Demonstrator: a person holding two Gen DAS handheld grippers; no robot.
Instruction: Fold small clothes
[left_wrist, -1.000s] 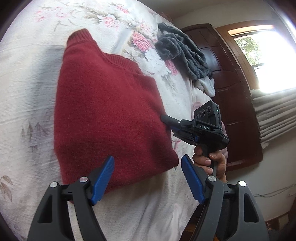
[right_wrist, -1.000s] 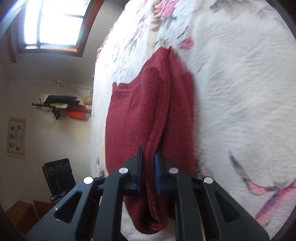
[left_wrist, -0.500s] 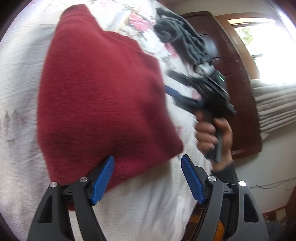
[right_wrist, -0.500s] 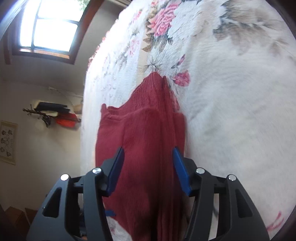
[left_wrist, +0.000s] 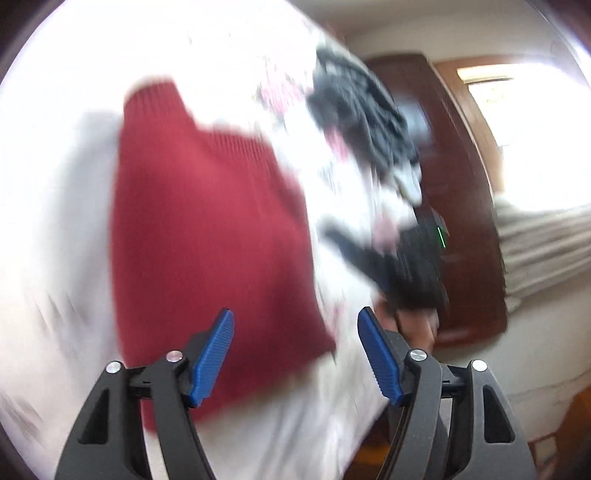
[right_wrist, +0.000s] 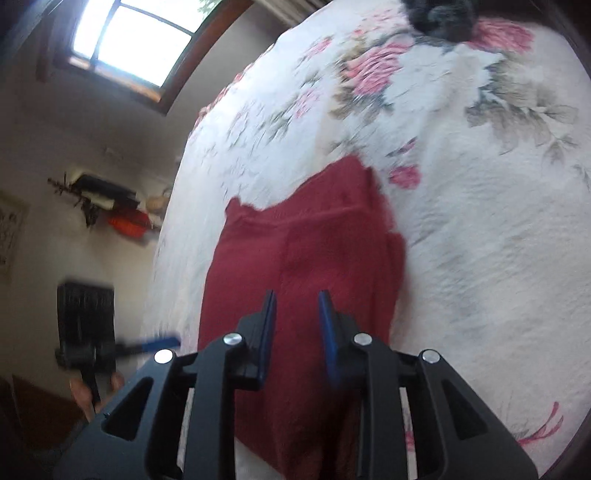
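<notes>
A folded dark red knit sweater (left_wrist: 207, 236) lies flat on a white floral bedspread (left_wrist: 55, 221). My left gripper (left_wrist: 295, 332) hovers open over the sweater's near corner, nothing between its blue pads. In the right wrist view the same sweater (right_wrist: 314, 258) lies under my right gripper (right_wrist: 297, 314), which is partly open and holds nothing. The left wrist view, blurred by motion, also shows the right gripper (left_wrist: 343, 240) beside the sweater's right edge, held by a hand (left_wrist: 413, 325). In the right wrist view the left gripper (right_wrist: 162, 341) appears at lower left.
A dark grey garment (left_wrist: 365, 122) lies in a heap on the bed beyond the sweater, seen also as a grey heap (right_wrist: 439, 14) at the top of the right wrist view. A dark wooden door (left_wrist: 458, 184) and a bright window (right_wrist: 136, 40) stand past the bed's edge.
My right gripper let go of the sweater's folded edge, opened, and pulled back. The sweater now lies flat. My left gripper shifted over the near corner, staying open.
</notes>
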